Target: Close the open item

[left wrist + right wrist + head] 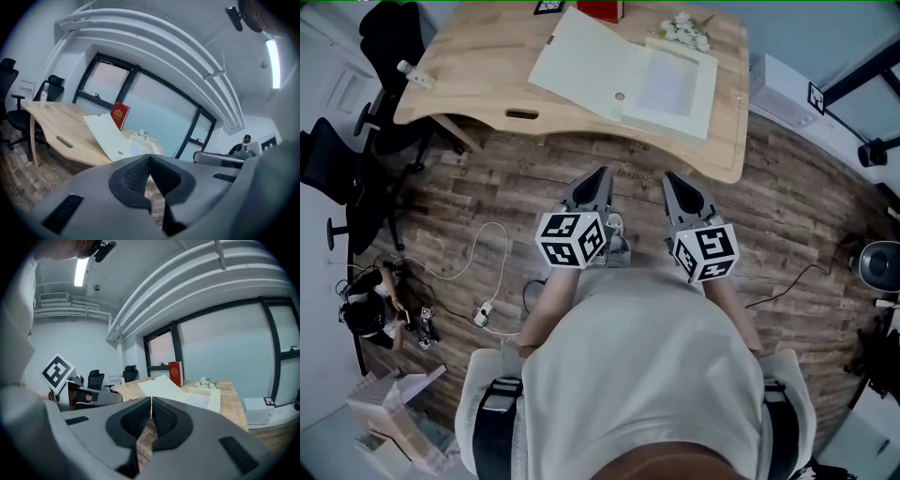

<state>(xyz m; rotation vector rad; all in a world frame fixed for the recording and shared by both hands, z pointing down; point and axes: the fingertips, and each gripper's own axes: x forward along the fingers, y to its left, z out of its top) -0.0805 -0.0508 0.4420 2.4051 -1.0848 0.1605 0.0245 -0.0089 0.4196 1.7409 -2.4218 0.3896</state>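
One cream flat box (623,80) on wooden table (478,70), top centre; lid open leftward, long axis left-right. Two tools: left tool (601,174), right tool (669,178), both clenched, empty.

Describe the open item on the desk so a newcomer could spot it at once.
Start at the curved wooden desk at the top of the head view. On its right half lies a flat cream box, lid flung open leftward. It is the largest, palest thing there, in front of the red book and white flowers.
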